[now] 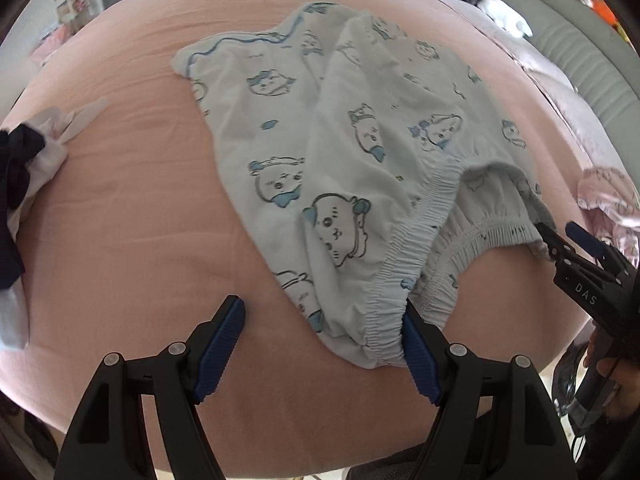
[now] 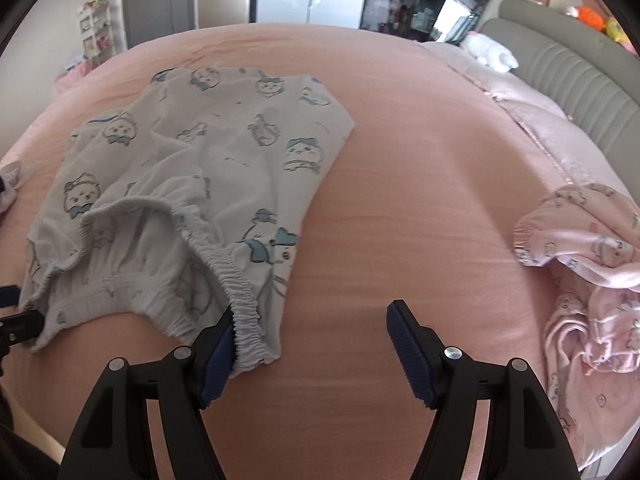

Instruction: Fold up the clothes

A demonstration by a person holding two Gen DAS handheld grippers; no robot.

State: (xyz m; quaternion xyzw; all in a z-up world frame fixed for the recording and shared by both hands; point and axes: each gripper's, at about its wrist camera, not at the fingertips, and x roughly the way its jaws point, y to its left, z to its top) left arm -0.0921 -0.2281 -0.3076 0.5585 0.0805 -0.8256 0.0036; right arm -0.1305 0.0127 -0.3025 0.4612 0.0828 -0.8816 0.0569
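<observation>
Left wrist view: both claws, left claw (image 1: 322,354) and right claw (image 2: 308,350), gape apart at the shorts' (image 1: 320,168) waistband.

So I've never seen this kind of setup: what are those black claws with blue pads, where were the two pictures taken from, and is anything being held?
They are two hand-held grippers, each carrying a camera that looks along its fingers. One picture is from the left gripper, the other from the right gripper. On the pink bed sheet lie pale blue printed shorts, with pink clothes nearby. Both grippers are open at the ends of the elastic waistband, one finger against it. Nothing is held.
</observation>
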